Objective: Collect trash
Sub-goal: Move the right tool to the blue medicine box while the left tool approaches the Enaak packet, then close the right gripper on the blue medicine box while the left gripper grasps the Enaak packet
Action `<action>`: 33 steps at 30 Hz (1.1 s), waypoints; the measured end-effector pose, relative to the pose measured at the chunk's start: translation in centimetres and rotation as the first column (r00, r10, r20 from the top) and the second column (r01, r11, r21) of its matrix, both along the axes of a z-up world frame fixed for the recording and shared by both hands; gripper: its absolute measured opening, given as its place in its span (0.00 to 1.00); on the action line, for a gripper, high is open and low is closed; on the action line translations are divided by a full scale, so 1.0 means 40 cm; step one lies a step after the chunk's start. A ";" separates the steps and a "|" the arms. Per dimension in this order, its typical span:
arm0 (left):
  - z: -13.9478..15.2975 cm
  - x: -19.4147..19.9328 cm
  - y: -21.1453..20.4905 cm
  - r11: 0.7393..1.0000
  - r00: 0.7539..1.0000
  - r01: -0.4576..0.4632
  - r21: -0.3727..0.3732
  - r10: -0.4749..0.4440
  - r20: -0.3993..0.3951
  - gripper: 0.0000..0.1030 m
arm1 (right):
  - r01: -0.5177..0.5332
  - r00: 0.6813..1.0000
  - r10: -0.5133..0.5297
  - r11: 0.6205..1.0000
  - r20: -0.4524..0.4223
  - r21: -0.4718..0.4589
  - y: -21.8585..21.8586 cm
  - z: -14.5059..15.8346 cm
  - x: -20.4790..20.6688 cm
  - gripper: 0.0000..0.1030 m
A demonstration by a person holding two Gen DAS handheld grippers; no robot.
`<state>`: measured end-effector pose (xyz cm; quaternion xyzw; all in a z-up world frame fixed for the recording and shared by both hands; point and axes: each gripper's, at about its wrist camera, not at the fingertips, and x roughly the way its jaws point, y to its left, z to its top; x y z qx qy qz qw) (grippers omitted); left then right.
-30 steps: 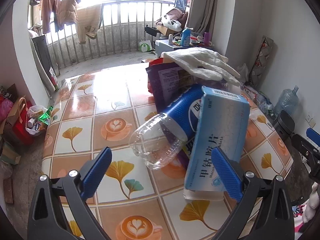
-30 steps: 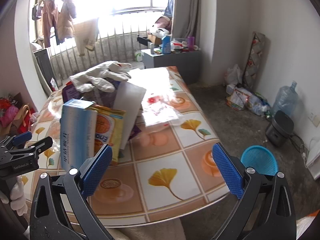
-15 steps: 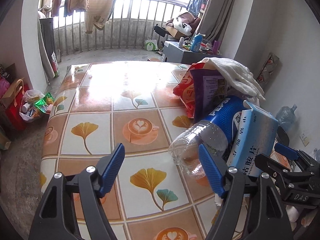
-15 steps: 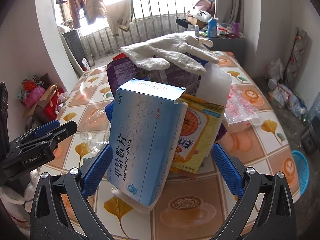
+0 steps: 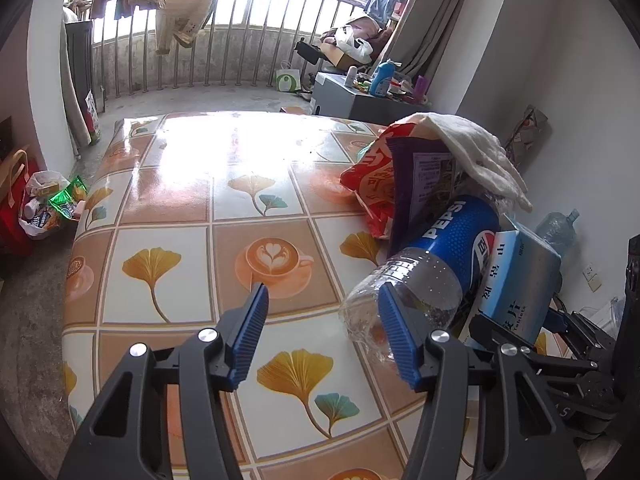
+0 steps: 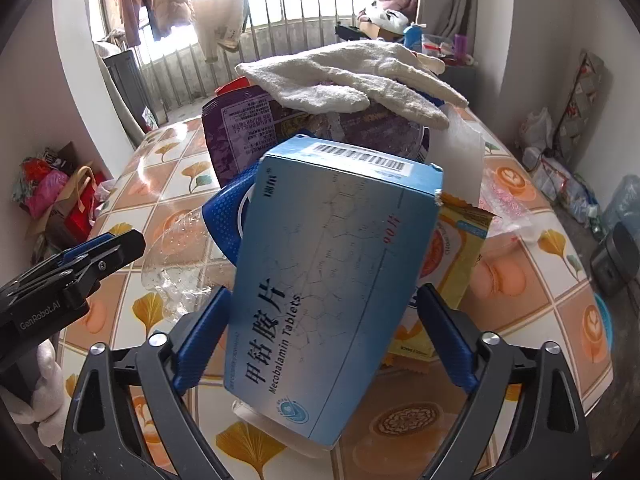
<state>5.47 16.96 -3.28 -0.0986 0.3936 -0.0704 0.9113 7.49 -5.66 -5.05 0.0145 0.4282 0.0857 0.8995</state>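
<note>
**Now: right gripper closing on the tablet box**

Right gripper (image 6: 322, 330) has its jaws spread around the blue tablet box (image 6: 332, 280), w/ small gaps both sides, so not pinching yet. Box leans on the Pepsi bottle (image 5: 432, 264) in the trash pile on the table (image 5: 168, 208). Left gripper (image 5: 322, 334) is open and empty, just beside the bottle base. Next, I think: squeeze the box, lift w/o toppling the pile.
</note>
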 end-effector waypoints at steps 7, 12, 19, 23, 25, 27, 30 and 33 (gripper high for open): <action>0.022 -0.009 -0.022 0.999 0.999 0.030 -0.021 -0.029 0.014 0.51 | -0.052 0.998 0.048 0.994 0.043 0.101 -0.059 0.043 -0.036 0.75; 0.043 -0.015 -0.065 0.995 0.996 0.091 -0.044 -0.090 0.030 0.51 | -0.043 0.995 0.032 0.991 0.091 0.126 -0.117 0.078 -0.076 0.74; 0.050 -0.021 -0.172 0.964 0.968 0.250 -0.091 -0.250 0.012 0.51 | 0.060 0.995 -0.069 0.991 0.068 0.118 -0.217 0.063 -0.095 0.74; 0.028 -0.012 -0.235 0.946 0.949 0.309 -0.097 -0.314 -0.035 0.51 | 0.087 0.996 -0.091 0.985 0.022 0.147 -0.263 0.040 -0.077 0.74; 0.009 -0.005 -0.268 0.938 0.937 0.335 -0.087 -0.342 -0.072 0.51 | 0.096 0.995 -0.097 0.986 0.005 0.137 -0.278 0.027 -0.071 0.74; -0.015 0.001 -0.299 0.931 0.925 0.357 -0.073 -0.363 -0.113 0.51 | 0.096 0.995 -0.096 0.987 -0.006 0.128 -0.282 0.019 -0.063 0.74; -0.046 0.006 -0.342 0.921 0.906 0.383 -0.067 -0.389 -0.164 0.51 | 0.093 0.996 -0.092 0.989 -0.021 0.111 -0.291 0.007 -0.051 0.74; -0.071 0.010 -0.381 0.916 0.895 0.396 -0.062 -0.401 -0.195 0.51 | 0.084 0.996 -0.080 0.990 -0.034 0.112 -0.305 -0.001 -0.044 0.74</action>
